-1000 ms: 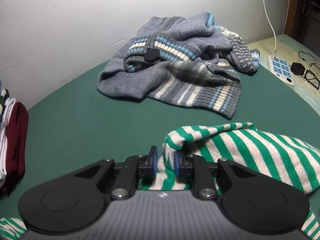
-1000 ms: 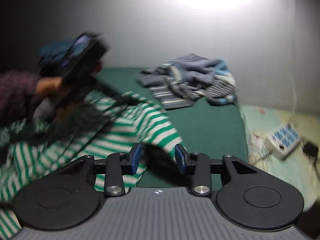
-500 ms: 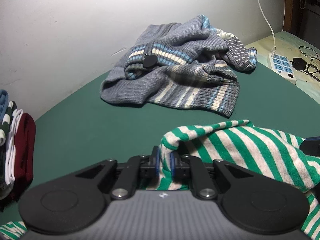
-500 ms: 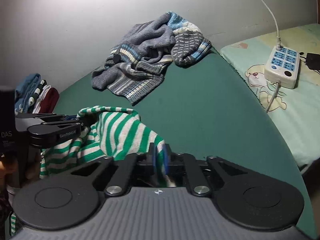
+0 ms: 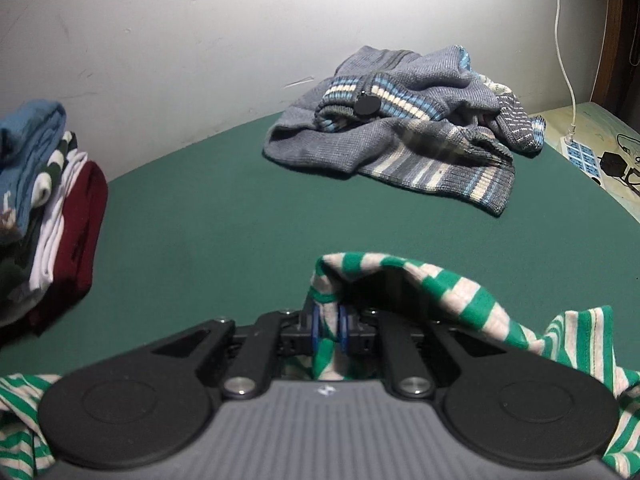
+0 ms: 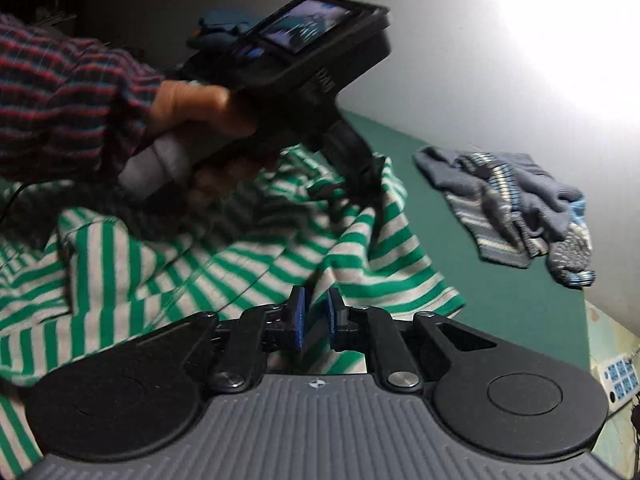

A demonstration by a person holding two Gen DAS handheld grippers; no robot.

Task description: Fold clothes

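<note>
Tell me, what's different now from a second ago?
The right gripper, open a second ago, closed on the green striped shirt. The left gripper kept its pinch on the shirt and pulled back. The grey sweater and folded stack stayed put.

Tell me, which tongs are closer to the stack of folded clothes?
Left. The left tongs, shut on the striped shirt, sit just right of the stack. The right tongs grip the shirt farther right, with the left ones between them and the stack.
</note>
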